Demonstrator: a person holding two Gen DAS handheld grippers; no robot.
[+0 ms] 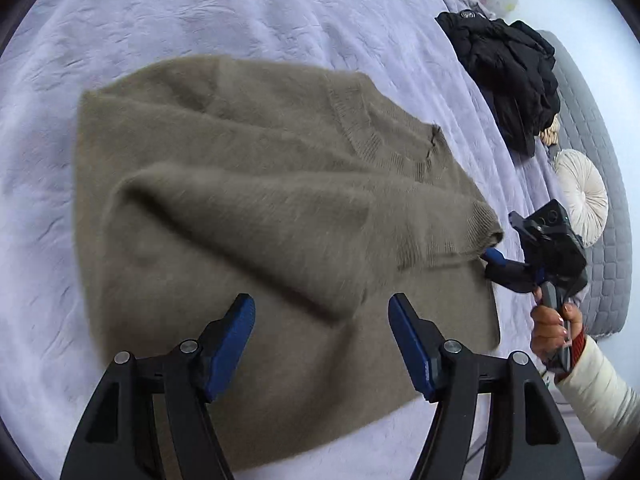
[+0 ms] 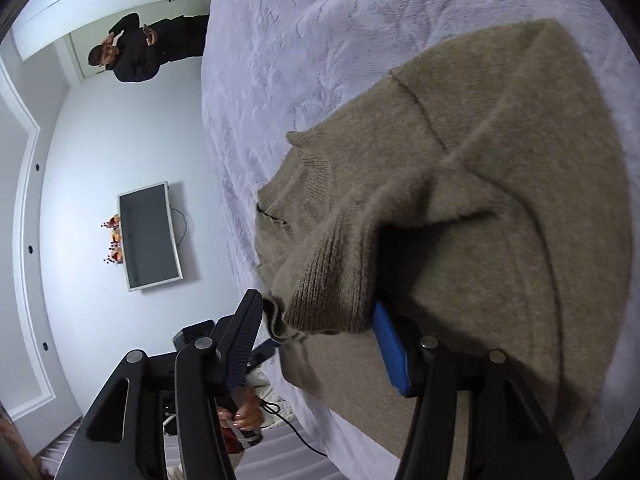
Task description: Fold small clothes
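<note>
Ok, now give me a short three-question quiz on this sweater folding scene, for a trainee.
1. True or false: the left tool is shut on the sweater.
2. Which part of the sweater does the open right tool straddle? A) collar B) sleeve cuff C) bottom hem
3. Fill in: the sweater lies spread on a lavender ____.

Key
1. False: it is open above the sweater.
2. B
3. blanket
</note>
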